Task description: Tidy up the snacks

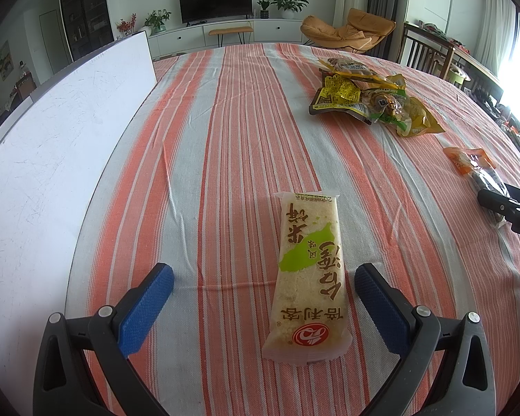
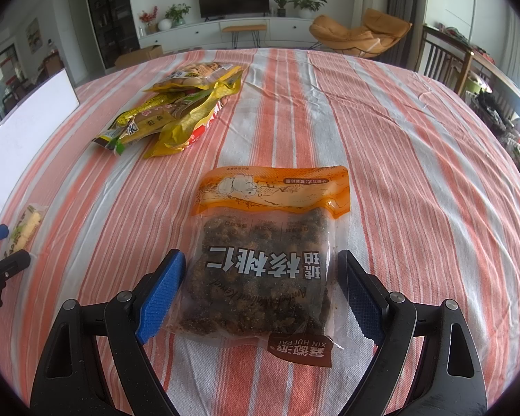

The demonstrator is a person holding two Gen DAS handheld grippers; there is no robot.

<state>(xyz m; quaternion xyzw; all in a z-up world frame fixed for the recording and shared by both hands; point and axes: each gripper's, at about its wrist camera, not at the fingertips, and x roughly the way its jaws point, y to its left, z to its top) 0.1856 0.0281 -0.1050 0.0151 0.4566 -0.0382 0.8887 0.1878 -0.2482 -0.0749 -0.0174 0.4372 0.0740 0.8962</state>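
Observation:
My left gripper is open, its blue pads either side of a pale rice-cracker packet with a green patch, lying flat on the striped cloth. My right gripper is open around a clear and orange bag of dark candied walnuts, also lying flat. That bag shows at the right edge of the left wrist view with the right gripper's finger. The rice-cracker packet shows at the left of the right wrist view. A pile of yellow and green snack packets lies farther back.
A white board stands along the table's left side. The table is covered with an orange-and-white striped cloth. A wooden chair stands at the far right, and an orange lounge chair stands beyond the table.

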